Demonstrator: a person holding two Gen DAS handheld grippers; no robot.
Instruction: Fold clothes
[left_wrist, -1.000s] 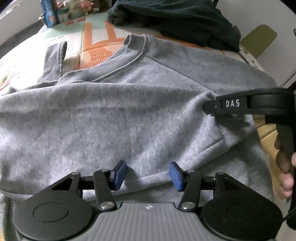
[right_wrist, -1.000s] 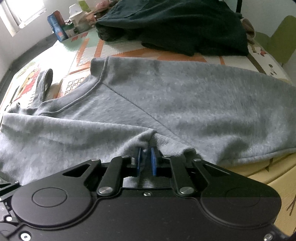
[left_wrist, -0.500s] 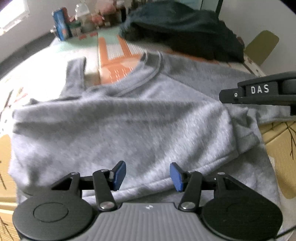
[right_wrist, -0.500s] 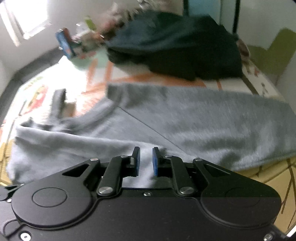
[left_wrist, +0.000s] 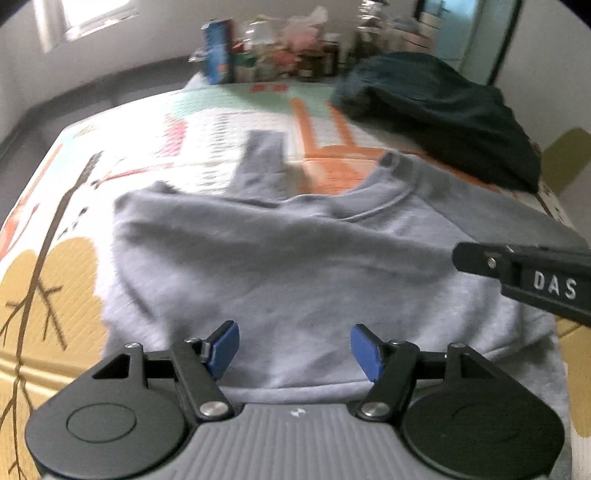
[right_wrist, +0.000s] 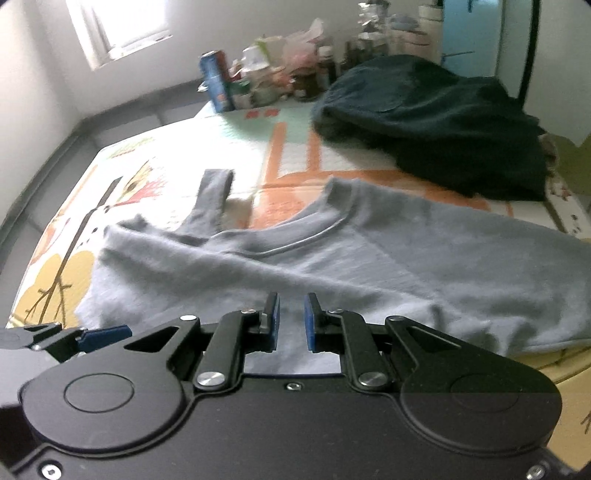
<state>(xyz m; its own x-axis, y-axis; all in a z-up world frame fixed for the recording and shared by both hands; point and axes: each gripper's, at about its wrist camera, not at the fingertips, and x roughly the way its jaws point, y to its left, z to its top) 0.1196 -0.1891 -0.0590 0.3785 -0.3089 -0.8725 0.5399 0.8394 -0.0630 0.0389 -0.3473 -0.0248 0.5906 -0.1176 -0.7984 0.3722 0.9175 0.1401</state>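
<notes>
A grey sweatshirt (left_wrist: 295, 258) (right_wrist: 369, 266) lies spread on the patterned cover (left_wrist: 147, 140), collar toward the far side, one sleeve (left_wrist: 262, 158) folded up beside the collar. My left gripper (left_wrist: 293, 339) hovers over the near hem; its jaws are opening and nothing is between the blue pads. My right gripper (right_wrist: 291, 314) hangs above the cloth with its pads a narrow gap apart and no fabric pinched. One right finger (left_wrist: 535, 280) juts in at the right edge of the left wrist view. A left fingertip (right_wrist: 103, 338) shows low on the left in the right wrist view.
A dark green garment (left_wrist: 443, 110) (right_wrist: 443, 118) is heaped at the far right. Bottles, a blue carton and bags (left_wrist: 277, 55) (right_wrist: 258, 74) crowd the far edge. A green chair (left_wrist: 565, 155) stands beyond the right side. A window is at the upper left.
Both grippers have drawn back and risen from the sweatshirt. The right one let go of the pinched fold and its pads parted slightly. The left jaws have widened.
</notes>
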